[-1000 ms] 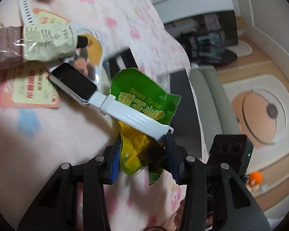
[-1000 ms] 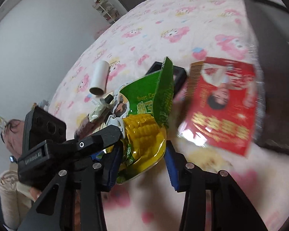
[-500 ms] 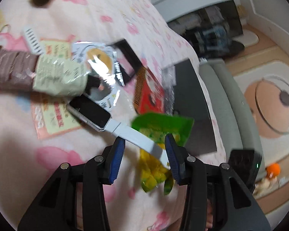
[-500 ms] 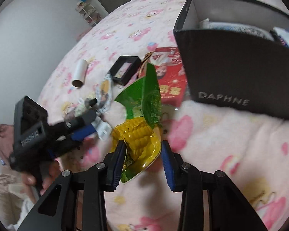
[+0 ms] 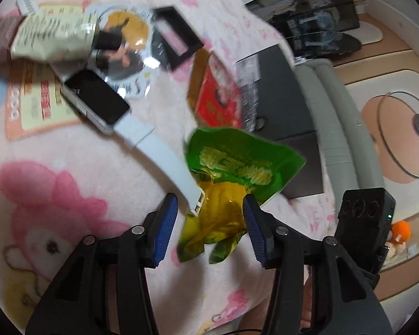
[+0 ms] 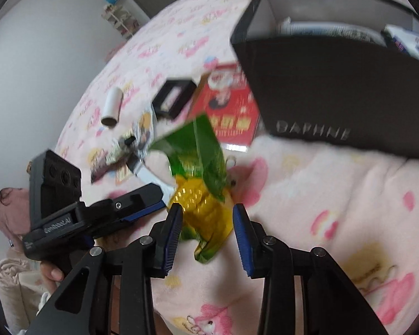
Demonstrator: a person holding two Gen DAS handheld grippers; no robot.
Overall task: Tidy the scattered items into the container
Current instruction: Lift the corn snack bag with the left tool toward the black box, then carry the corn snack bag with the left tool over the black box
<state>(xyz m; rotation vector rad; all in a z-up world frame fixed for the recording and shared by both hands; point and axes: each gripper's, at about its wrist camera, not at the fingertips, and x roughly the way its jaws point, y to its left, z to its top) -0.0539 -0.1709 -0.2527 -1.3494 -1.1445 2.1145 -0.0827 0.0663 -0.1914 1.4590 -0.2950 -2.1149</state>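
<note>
A green and yellow corn packet (image 6: pixel 201 206) hangs over the pink blanket, and my right gripper (image 6: pixel 206 226) is shut on its yellow lower part. My left gripper (image 5: pixel 209 220) is opening. The same packet (image 5: pixel 237 167) and the tip of a white watch strap (image 5: pixel 164 150) lie between its blue pads, which do not press on either. One of the left fingers (image 6: pixel 142 198) shows beside the packet in the right wrist view. The black box (image 6: pixel 335 89) marked DAPHNE stands at the upper right, open on top with things inside.
Scattered on the blanket are a smartwatch (image 5: pixel 97 103), a red packet (image 6: pixel 226 106), a small black case (image 6: pixel 173 97), a cardboard tube (image 6: pixel 111 106), a pale snack bag (image 5: pixel 53 36), a round sachet (image 5: pixel 123 44) and an orange leaflet (image 5: pixel 33 103). The bed's edge and floor lie right in the left wrist view.
The left jaws have spread apart off the corn packet. The right gripper has carried the packet toward the black box, which has come fully into its view.
</note>
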